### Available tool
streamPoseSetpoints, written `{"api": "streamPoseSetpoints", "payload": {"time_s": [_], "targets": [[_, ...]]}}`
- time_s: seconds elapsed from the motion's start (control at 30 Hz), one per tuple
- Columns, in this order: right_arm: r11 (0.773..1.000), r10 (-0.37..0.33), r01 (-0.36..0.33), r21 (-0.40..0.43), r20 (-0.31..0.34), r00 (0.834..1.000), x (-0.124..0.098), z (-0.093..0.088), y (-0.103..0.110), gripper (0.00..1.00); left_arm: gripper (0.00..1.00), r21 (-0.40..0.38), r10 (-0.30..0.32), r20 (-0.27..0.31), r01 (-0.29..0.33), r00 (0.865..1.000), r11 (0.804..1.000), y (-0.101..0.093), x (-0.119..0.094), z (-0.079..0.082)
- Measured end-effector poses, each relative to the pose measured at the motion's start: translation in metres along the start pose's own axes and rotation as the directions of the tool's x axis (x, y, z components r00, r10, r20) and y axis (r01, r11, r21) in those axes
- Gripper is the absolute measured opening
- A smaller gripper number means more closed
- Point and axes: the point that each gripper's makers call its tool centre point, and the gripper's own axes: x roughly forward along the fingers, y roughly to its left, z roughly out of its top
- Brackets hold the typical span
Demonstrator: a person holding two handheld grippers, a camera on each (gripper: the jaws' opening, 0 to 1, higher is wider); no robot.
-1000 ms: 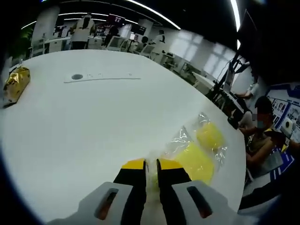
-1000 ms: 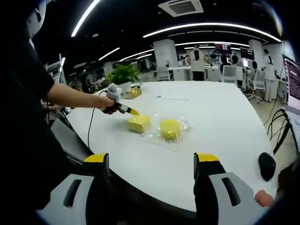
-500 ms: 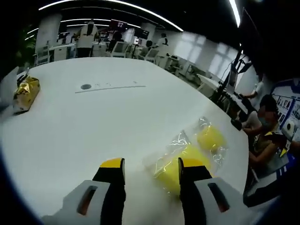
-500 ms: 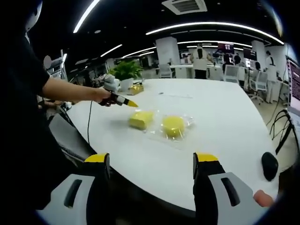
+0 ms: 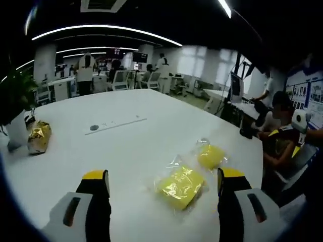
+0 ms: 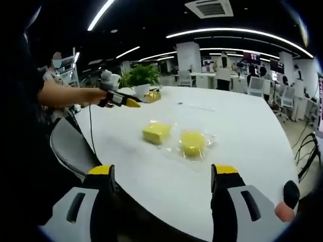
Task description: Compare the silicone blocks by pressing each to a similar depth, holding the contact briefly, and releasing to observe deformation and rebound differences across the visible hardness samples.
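Two yellow silicone blocks in clear plastic wrap lie on the white table point(image 5: 126, 136). In the left gripper view the square block point(image 5: 180, 185) sits just ahead of my left gripper point(image 5: 162, 176), between its wide-open jaws and nearer the right one, untouched. The round block point(image 5: 211, 156) lies beyond it to the right. In the right gripper view the square block point(image 6: 156, 132) and round block point(image 6: 193, 142) lie side by side mid-table. My right gripper point(image 6: 162, 170) hangs open, well short of them, near the table edge. The left gripper point(image 6: 121, 99), held in a hand, hovers left of the square block.
A gold foil package point(image 5: 38, 137) and a potted plant point(image 5: 15, 101) stand at the table's far left. A black mouse point(image 6: 291, 191) lies near the right edge. A grey chair point(image 6: 70, 146) stands by the near side. People sit and stand around the office.
My left gripper's jaws went from nearly shut at the square block's wrap to wide open, and it drew back and up from the block. The right gripper stayed open.
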Motion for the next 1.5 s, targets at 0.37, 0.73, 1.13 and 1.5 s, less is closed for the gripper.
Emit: {"api": "streamPoseSetpoints", "payload": {"time_s": [0.37, 0.73, 1.13, 1.5], "targets": [[0.999, 0.016, -0.014, -0.049, 0.051, 0.999, 0.003, 0.023, -0.003, 0.80, 0.99, 0.125, -0.104, 0.081, 0.093, 0.991, 0.988, -0.053, -0.038, 0.018], [0.995, -0.004, 0.012, -0.095, 0.082, 0.997, -0.003, 0.038, -0.012, 0.78, 0.99, 0.094, -0.122, 0.277, 0.099, 0.953, 0.991, -0.084, -0.085, 0.055], [0.990, 0.013, 0.000, -0.139, 0.093, 0.996, -0.005, 0.048, -0.011, 0.84, 0.99, 0.101, -0.115, 0.219, 0.094, 0.969, 0.990, -0.100, -0.112, 0.018], [0.996, 0.080, -0.075, -0.056, 0.092, 0.993, -0.001, 0.043, -0.001, 0.96, 0.99, 0.101, -0.130, 0.128, 0.118, 0.983, 0.988, -0.110, -0.123, -0.020]]}}
